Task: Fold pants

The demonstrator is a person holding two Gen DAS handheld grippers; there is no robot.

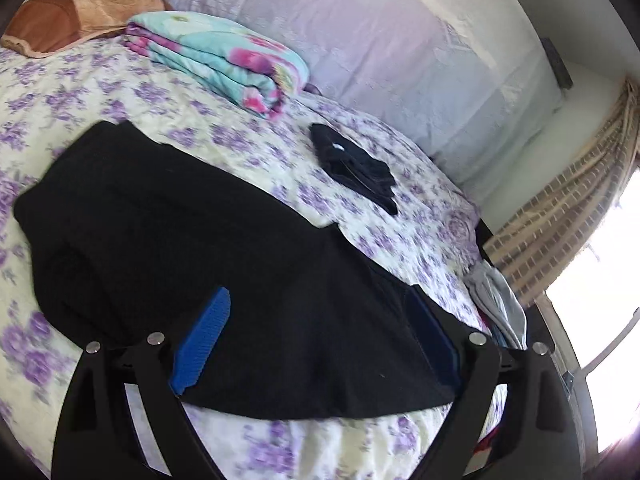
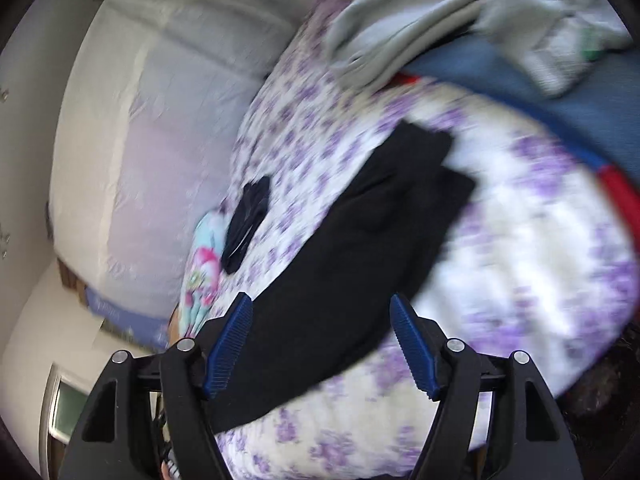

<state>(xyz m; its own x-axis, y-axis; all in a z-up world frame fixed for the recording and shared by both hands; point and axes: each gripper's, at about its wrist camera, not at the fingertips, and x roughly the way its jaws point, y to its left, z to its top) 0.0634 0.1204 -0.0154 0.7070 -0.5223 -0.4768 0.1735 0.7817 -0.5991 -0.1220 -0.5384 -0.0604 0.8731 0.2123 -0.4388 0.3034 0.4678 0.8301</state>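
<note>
The black pants (image 1: 168, 220) lie spread on the bed (image 1: 100, 84), on the sheet with purple flowers. In the right wrist view the pants (image 2: 360, 248) run away from the camera, with two leg ends at the far side, one a little over the other. They look only partly folded, and I judge that a fold is now being prepared.

The left tool (image 1: 320, 336) has its fingers wide apart above the near edge of the cloth and holds nothing. The right tool (image 2: 324, 344) is also apart, above the near part of the pants; this view is blurred, so whether it touches the cloth I cannot tell.

To do the step well, each tool should take one corner of the same edge, catch all layers together, and bring the edge across evenly.

Farther away lie a small dark garment (image 1: 356, 168), a folded flowered blanket (image 1: 224, 56) and a brown pillow (image 1: 68, 16).
</note>
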